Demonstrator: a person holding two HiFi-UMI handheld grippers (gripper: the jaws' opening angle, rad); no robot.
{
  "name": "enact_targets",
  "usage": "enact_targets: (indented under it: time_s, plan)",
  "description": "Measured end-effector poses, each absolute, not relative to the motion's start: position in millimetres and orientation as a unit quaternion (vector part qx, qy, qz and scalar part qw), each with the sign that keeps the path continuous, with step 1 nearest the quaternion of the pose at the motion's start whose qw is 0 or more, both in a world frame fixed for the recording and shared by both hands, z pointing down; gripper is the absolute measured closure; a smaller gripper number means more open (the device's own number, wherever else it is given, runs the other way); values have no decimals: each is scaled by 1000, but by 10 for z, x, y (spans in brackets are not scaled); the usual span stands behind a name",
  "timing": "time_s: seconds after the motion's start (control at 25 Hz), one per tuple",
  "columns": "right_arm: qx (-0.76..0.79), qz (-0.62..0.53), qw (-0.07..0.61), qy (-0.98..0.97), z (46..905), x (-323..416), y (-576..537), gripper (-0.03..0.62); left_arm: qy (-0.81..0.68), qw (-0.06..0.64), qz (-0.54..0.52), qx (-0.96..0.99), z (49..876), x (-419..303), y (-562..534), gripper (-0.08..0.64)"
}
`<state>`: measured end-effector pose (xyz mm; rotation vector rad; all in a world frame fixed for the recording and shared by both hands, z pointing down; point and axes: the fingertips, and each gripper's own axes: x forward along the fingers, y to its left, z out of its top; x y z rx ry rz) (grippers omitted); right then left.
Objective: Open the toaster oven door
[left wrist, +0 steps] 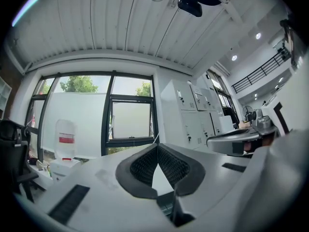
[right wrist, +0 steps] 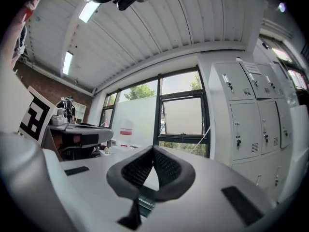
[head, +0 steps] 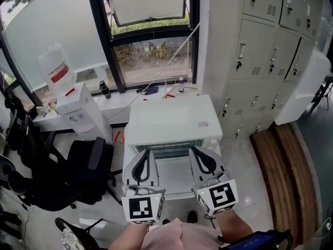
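Observation:
A white toaster oven (head: 171, 120) stands below the window in the head view. Its front shows a wire rack (head: 170, 150), and the white door (head: 173, 175) lies lowered toward me, roughly flat. My left gripper (head: 148, 151) hangs over the door's left side and my right gripper (head: 193, 150) over its right side, tips near the oven's mouth. Both are shut with nothing between the pads. In the left gripper view the jaws (left wrist: 157, 147) meet at the tip, and the right gripper view shows the same (right wrist: 153, 149). Whether they touch the door is hidden.
A water dispenser (head: 78, 108) carrying a bottle (head: 56, 69) stands at the left, with a black office chair (head: 78, 176) in front of it. Grey lockers (head: 260, 56) fill the right wall. Small bottles (head: 180, 84) sit on the sill. A wooden floor strip (head: 283, 176) runs at the right.

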<state>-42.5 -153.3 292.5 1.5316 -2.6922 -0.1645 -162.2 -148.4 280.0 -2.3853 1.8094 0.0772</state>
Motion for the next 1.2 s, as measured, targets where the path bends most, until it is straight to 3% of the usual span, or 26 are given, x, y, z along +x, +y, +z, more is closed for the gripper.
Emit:
enact_targets:
  time_s: [1.2]
  plan:
    - [487,-55,17,-872,2954,-411,-1435,591,597,42,28,-801,2939,-1512,-1436,546]
